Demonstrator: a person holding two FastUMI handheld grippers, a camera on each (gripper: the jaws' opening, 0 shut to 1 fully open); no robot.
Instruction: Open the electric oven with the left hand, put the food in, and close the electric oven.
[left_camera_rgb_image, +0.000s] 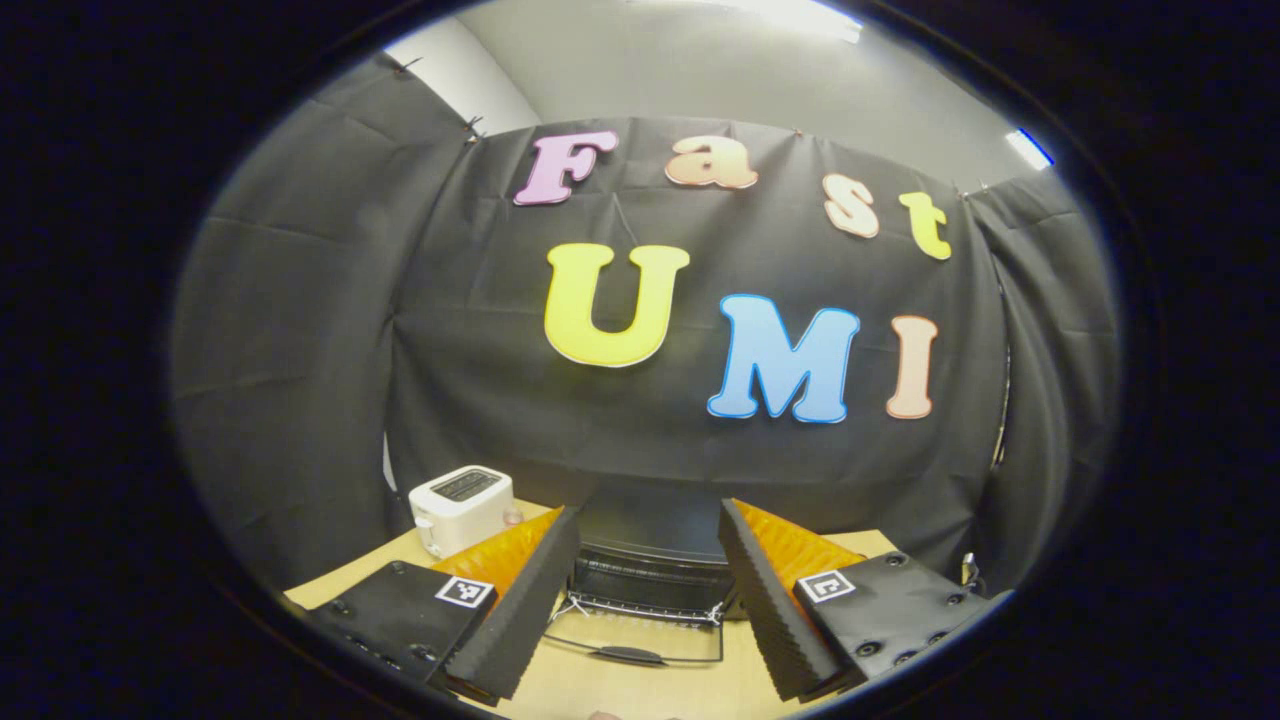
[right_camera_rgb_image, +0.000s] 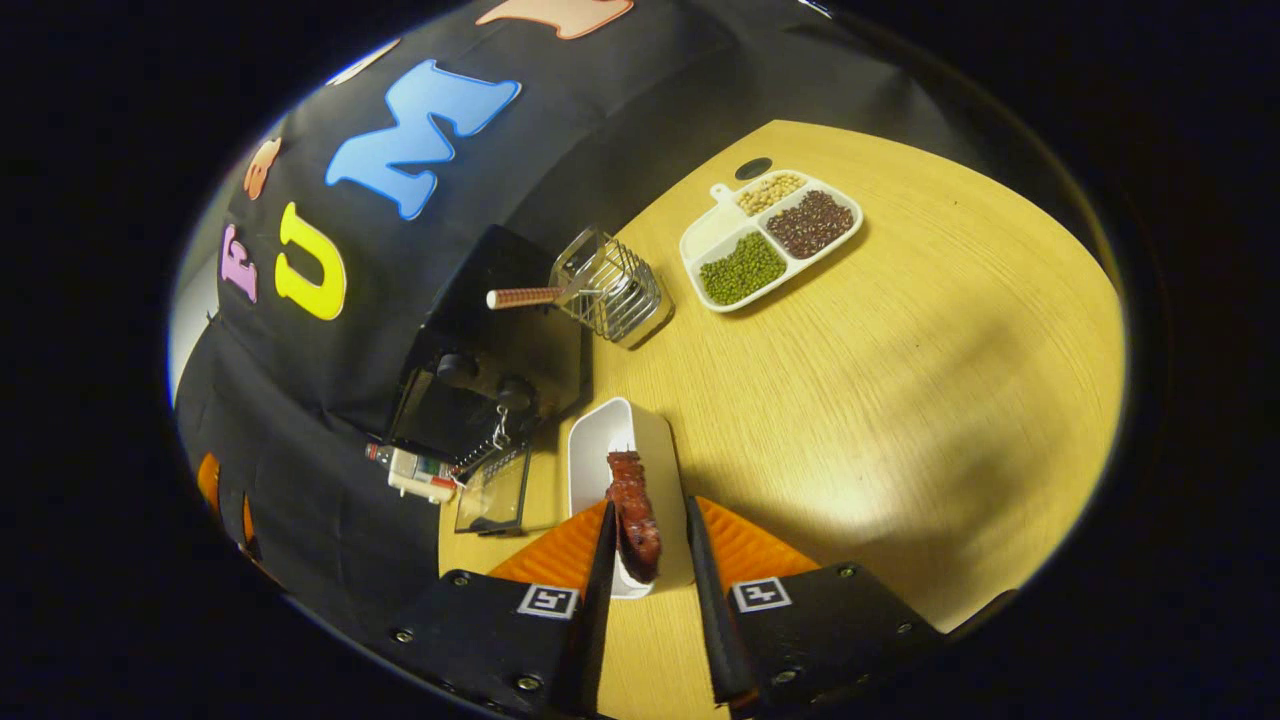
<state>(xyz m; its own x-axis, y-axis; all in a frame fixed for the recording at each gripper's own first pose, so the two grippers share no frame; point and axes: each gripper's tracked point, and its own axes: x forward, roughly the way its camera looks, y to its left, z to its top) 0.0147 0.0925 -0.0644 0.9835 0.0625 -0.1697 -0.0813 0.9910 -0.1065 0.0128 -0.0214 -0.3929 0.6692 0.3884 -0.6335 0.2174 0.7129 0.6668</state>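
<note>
Sausage (right_camera_rgb_image: 634, 518) clamped in right gripper (right_camera_rgb_image: 646, 545) over white tray (right_camera_rgb_image: 600, 440); left gripper (left_camera_rgb_image: 648, 580) wide apart, empty, facing oven (left_camera_rgb_image: 650, 555).

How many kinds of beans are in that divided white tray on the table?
3. In the tray, green beans fill the compartment nearest the gripper, dark red beans the one beside it, and pale yellowish beans the small one by the tray's handle.

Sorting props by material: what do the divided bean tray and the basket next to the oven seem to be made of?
The divided tray looks like glossy white plastic or ceramic; its smooth moulded rim leaves that open. The basket looks like bare metal wire, with thin shiny see-through bars and a reddish handle.
</note>
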